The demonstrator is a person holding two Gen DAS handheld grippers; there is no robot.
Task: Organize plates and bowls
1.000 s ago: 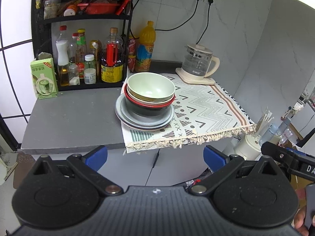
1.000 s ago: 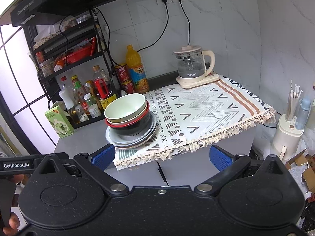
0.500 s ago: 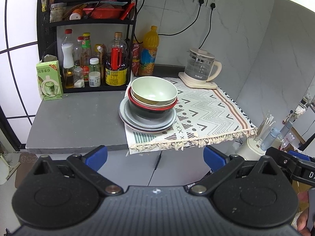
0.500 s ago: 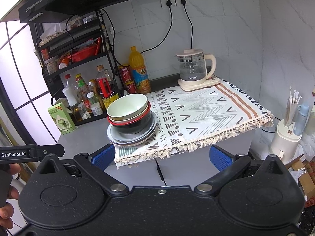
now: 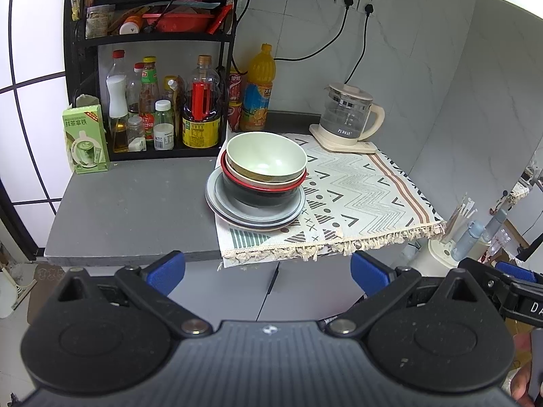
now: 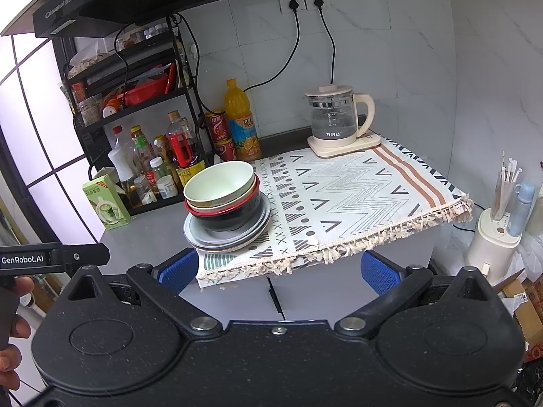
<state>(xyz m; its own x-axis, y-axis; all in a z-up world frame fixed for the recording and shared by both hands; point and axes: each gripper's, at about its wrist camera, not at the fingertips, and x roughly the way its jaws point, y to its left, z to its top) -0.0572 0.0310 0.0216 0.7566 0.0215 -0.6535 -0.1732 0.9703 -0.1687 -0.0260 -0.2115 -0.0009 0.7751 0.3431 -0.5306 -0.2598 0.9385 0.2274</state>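
A stack of dishes stands at the left edge of the patterned cloth (image 5: 366,196) on the grey counter (image 5: 129,210). A pale green bowl (image 5: 266,157) tops it, above a tan bowl, a red-rimmed black bowl (image 5: 261,195) and grey plates (image 5: 254,215). The stack also shows in the right wrist view, with the green bowl (image 6: 219,183) on top and the plates (image 6: 227,237) below. My left gripper (image 5: 268,273) is open and empty, in front of the counter edge. My right gripper (image 6: 280,269) is open and empty, also short of the counter.
A black rack (image 5: 152,40) with sauce bottles (image 5: 200,112) stands behind the stack. An orange juice bottle (image 5: 258,91) and a glass kettle (image 5: 346,115) are at the back. A green carton (image 5: 85,139) stands at the left. A white holder (image 6: 495,240) stands right of the counter.
Both grippers have risen and drawn slightly nearer the counter; the stack sits lower and larger in both views. The dishes have not moved.
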